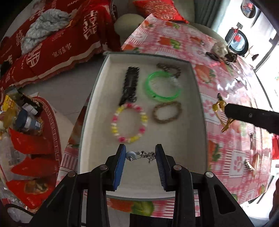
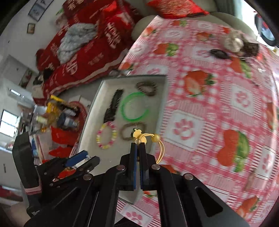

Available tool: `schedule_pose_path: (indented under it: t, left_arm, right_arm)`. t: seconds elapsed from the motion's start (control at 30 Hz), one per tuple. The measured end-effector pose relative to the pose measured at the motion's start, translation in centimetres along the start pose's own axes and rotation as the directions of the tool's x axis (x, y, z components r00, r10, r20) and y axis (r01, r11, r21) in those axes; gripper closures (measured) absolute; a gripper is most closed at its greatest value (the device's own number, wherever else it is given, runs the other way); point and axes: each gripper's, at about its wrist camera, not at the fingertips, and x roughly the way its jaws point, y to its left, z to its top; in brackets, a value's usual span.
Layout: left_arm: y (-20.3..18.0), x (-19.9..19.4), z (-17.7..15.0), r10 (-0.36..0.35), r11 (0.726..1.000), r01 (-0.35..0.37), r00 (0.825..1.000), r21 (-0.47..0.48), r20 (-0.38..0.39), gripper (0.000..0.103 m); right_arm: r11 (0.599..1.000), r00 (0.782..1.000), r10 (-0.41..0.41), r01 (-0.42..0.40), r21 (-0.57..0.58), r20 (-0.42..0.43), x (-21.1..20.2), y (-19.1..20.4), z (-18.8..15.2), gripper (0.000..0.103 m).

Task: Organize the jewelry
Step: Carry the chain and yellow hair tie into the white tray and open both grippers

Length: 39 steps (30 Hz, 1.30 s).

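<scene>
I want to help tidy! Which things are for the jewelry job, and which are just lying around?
For the job: white tray, green bangle, pink-yellow bead bracelet, silver chain, gold hair tie.

Lying about: grey cloth, red cushion.

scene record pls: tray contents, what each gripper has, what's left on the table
tray: white shallow tray, on pink strawberry-print tablecloth
in tray: green plastic bangle, pink-and-yellow bead bracelet, two brown bracelets, black lace strip
left hand-held gripper: silver chain with pale blue bead between jaws
right hand-held gripper: shut on gold elastic hair tie
left on table: small items, far edge, blurred
</scene>
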Motion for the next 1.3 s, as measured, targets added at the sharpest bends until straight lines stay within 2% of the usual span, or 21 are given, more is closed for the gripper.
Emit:
schedule_pose_path:
  t: [0.2, 0.63, 0.7, 0.73, 0.77, 0.93, 1.03, 1.1, 1.13, 1.23, 1.27, 1.3]
  left_arm:
    - [1.0, 2.2, 0.1, 0.015, 1.000, -0.015, 0.999, 0.005, -0.033, 0.061]
    - [1.2, 5.0, -0.2, 0.058, 0.998, -0.056, 0.994, 0.019, -0.090, 0.061]
    - [1.2, 5.1, -0.3, 0.074, 0.997, -0.072, 0.993, 0.029, -0.089, 0.053]
    - [1.2, 5.0, -0.3, 0.082, 0.996, -0.079, 0.993, 0.032, -0.086, 0.036]
    - [1.2, 4.9, -0.3, 0.091, 0.996, -0.088, 0.993, 0.033, -0.076, 0.032]
    - [1.4, 4.8, -0.3, 0.100, 0.995, -0.098, 0.992, 0.028, -0.082, 0.032]
    - [1.6, 4.5, -0.3, 0.103, 0.995, -0.102, 0.991, 0.023, -0.080, 0.032]
    - [1.6, 4.2, -0.2, 0.105, 0.994, -0.104, 0.992, 0.022, -0.074, 0.032]
    - [1.5, 4.0, -0.2, 0.109, 0.994, -0.107, 0.992, 0.024, -0.071, 0.032]
    - [1.3, 3.6, -0.1, 0.113, 0.993, -0.111, 0.991, 0.031, -0.066, 0.029]
    - [1.2, 3.5, 0.0, 0.114, 0.993, -0.112, 0.991, 0.032, -0.067, 0.010]
    - [1.1, 3.2, 0.0, 0.120, 0.992, -0.119, 0.991, 0.030, -0.059, 0.003]
  right_arm:
    - [0.999, 0.998, 0.006, -0.008, -0.032, -0.068, 4.2, 2.1, -0.4, 0.101]
    - [0.999, 0.982, -0.039, 0.035, -0.023, -0.183, 9.4, 1.3, -1.0, 0.101]
    - [0.999, 0.980, -0.040, 0.038, -0.014, -0.197, 9.9, 1.1, -1.0, 0.100]
    - [0.999, 0.978, -0.040, 0.039, -0.010, -0.204, 10.2, 1.0, -1.0, 0.100]
    - [0.999, 0.977, -0.041, 0.040, -0.005, -0.208, 10.4, 0.9, -1.0, 0.100]
    - [0.999, 0.975, -0.033, 0.034, 0.000, -0.219, 11.0, 1.1, -0.9, 0.097]
    - [1.000, 0.978, -0.017, 0.020, 0.012, -0.206, 10.6, 1.3, -0.6, 0.084]
    - [1.000, 0.982, -0.001, 0.004, 0.015, -0.187, 9.8, 1.3, -0.2, 0.059]
    - [1.000, 0.985, 0.009, -0.007, 0.016, -0.172, 9.3, 1.5, 0.0, 0.055]
    - [0.999, 0.990, 0.032, -0.030, 0.016, -0.137, 8.0, 1.8, 0.5, 0.054]
    - [0.999, 0.991, 0.036, -0.034, 0.017, -0.129, 7.5, 1.9, 0.7, 0.053]
    - [0.999, 0.992, 0.041, -0.039, 0.021, -0.118, 7.0, 1.8, 0.8, 0.050]
